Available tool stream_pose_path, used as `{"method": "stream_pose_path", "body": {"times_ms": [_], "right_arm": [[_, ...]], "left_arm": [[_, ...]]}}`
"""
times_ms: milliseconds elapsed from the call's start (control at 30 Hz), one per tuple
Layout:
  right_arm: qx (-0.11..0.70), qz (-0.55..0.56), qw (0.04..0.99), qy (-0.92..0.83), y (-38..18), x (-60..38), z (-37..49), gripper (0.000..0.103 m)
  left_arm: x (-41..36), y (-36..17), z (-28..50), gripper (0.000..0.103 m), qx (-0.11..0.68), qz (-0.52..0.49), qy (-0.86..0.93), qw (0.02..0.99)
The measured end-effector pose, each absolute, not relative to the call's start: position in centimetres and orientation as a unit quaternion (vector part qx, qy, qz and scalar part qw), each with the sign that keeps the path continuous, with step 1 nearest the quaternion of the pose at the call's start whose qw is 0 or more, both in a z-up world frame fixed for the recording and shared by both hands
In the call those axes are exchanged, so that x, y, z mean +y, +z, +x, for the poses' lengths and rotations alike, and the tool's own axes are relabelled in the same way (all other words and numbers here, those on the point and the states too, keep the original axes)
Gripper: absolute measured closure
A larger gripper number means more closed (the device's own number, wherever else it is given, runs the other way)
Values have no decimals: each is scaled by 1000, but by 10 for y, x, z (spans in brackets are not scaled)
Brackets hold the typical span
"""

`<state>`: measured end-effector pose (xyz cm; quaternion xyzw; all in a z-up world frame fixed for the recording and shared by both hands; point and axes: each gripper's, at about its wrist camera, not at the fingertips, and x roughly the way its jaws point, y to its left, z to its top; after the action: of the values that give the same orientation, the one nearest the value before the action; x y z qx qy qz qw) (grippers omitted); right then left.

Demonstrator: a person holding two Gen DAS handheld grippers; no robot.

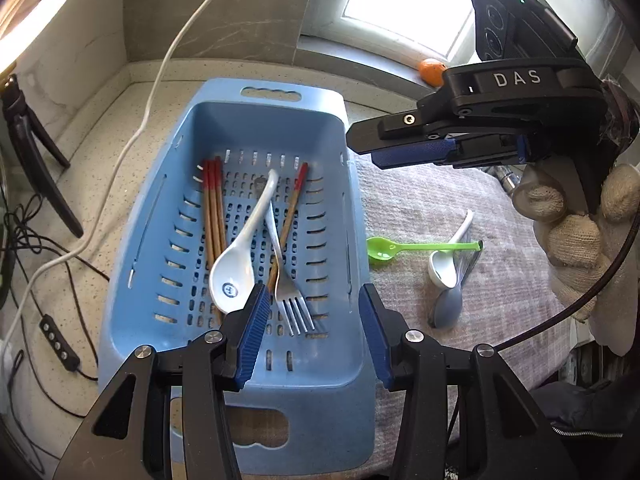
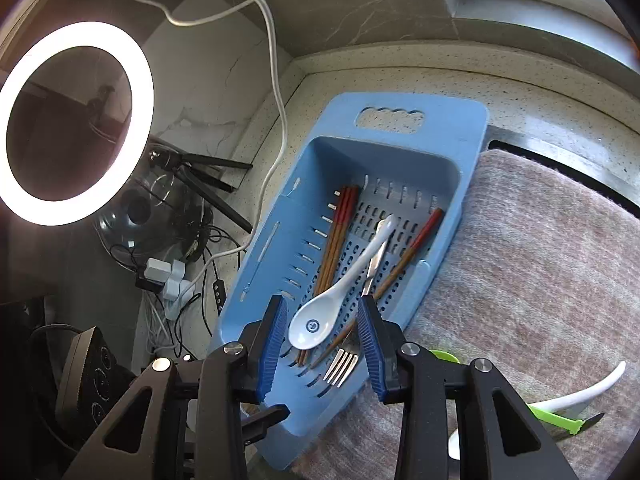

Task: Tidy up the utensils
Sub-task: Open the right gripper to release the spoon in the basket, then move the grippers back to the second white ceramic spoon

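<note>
The basket (image 1: 324,104) is matt blue plastic; in it lie a shiny metal fork (image 1: 294,312), a glossy white spoon (image 1: 236,268) and wooden chopsticks (image 1: 212,216) with red ends. The speckled tabletop (image 1: 100,128) looks smooth, the grey cloth (image 1: 432,200) fuzzy.

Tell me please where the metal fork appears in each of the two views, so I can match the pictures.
Left wrist view: the fork lies in the blue basket, low in the middle, tines toward the camera, just right of the white spoon.
Right wrist view: the fork is near the bottom centre, tines toward the camera, under the spoon's right side.
Shared landmark: the white spoon with the blue mark in its bowl.
</note>
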<state>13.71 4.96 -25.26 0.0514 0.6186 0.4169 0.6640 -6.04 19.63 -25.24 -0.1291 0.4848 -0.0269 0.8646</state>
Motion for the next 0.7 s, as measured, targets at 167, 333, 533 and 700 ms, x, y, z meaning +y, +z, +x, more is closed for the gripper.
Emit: {"method": "stream_pose_path", "body": {"times_ms": [167, 333, 533, 700], "right_arm": [[613, 81, 688, 381, -252, 1, 150, 68], [597, 117, 718, 337, -251, -53, 158, 66], [592, 149, 737, 291, -258, -113, 156, 65], [613, 183, 726, 254, -280, -151, 154, 65]], "left_arm": [[181, -251, -49, 59, 485, -115, -46, 865], [159, -251, -34, 59, 490, -99, -78, 862], [123, -253, -20, 59, 500, -75, -128, 853], [91, -260, -14, 57, 512, -49, -159, 843]]}}
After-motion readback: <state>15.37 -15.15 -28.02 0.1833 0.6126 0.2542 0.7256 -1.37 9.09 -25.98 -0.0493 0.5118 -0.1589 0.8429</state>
